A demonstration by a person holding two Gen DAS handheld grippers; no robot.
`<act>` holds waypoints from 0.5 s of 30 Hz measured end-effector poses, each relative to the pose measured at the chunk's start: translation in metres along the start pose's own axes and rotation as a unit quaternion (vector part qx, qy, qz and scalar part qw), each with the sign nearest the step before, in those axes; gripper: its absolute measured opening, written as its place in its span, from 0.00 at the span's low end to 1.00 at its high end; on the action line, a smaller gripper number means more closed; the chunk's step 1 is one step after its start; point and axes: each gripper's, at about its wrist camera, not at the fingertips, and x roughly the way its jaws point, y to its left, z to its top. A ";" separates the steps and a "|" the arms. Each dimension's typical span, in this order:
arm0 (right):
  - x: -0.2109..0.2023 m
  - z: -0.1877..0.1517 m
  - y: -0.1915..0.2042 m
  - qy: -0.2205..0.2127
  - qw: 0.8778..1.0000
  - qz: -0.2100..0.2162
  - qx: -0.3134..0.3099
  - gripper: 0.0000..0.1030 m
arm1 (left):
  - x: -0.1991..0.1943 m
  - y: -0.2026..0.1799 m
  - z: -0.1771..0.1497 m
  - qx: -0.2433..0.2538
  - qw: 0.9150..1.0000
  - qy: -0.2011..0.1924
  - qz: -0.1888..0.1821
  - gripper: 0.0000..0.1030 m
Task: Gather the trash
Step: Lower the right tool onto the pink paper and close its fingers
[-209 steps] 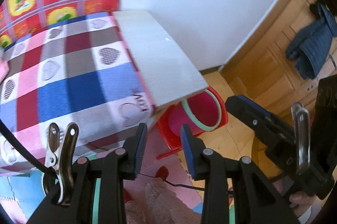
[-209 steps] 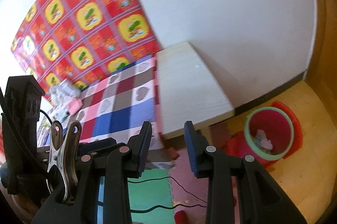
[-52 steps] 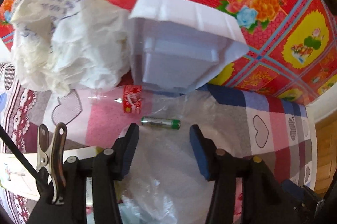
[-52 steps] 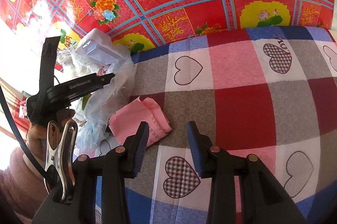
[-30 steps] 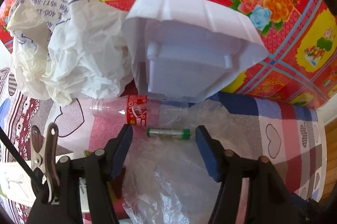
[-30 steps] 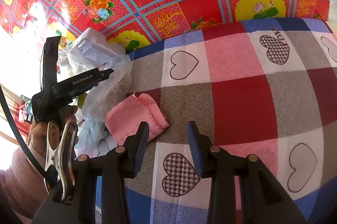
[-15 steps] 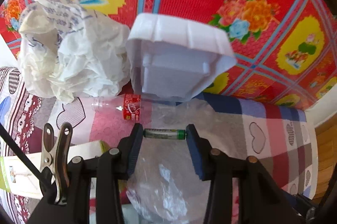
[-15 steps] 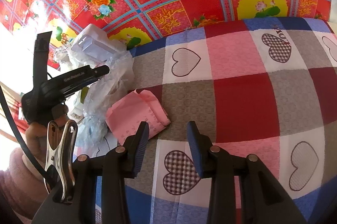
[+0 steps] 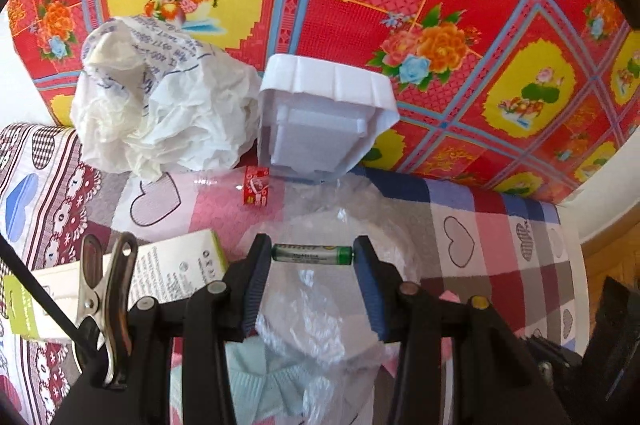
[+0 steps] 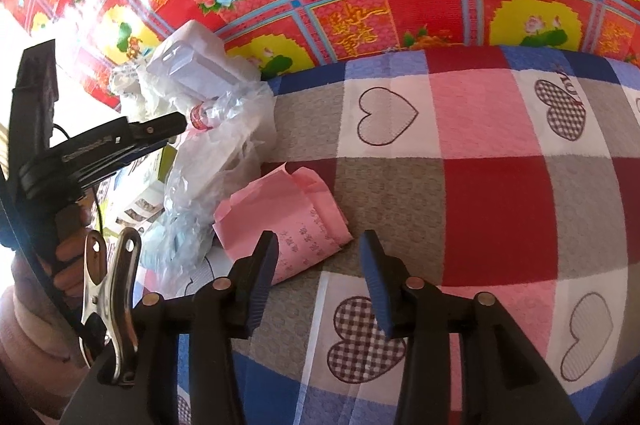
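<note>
Left wrist view: the left claw (image 9: 313, 252) clamps one green cylindrical battery (image 9: 313, 252) end to end between its blue pads, lifted above one crinkled clear plastic bag (image 9: 320, 309). Beyond lie one clear plastic bottle with a red label (image 9: 244, 188), one white foam food box (image 9: 324, 117), one crumpled white printed paper wad (image 9: 160, 121) and one white-and-green cardboard carton (image 9: 172, 265), all on the checked heart-pattern cloth (image 9: 480, 237).

Right wrist view: the right claw (image 10: 318, 277) tilts steeply down, its jaws opening with nothing between them, just beside one folded pink paper sheet (image 10: 280, 217) on the cloth. At the left, a hand (image 10: 64, 249) grips the left claw's handle above the trash heap.
</note>
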 end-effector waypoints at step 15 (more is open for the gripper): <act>0.014 0.007 0.029 0.002 0.998 -0.020 -0.063 0.76 | -0.018 0.013 -0.021 -0.013 1.000 0.006 -0.003 0.43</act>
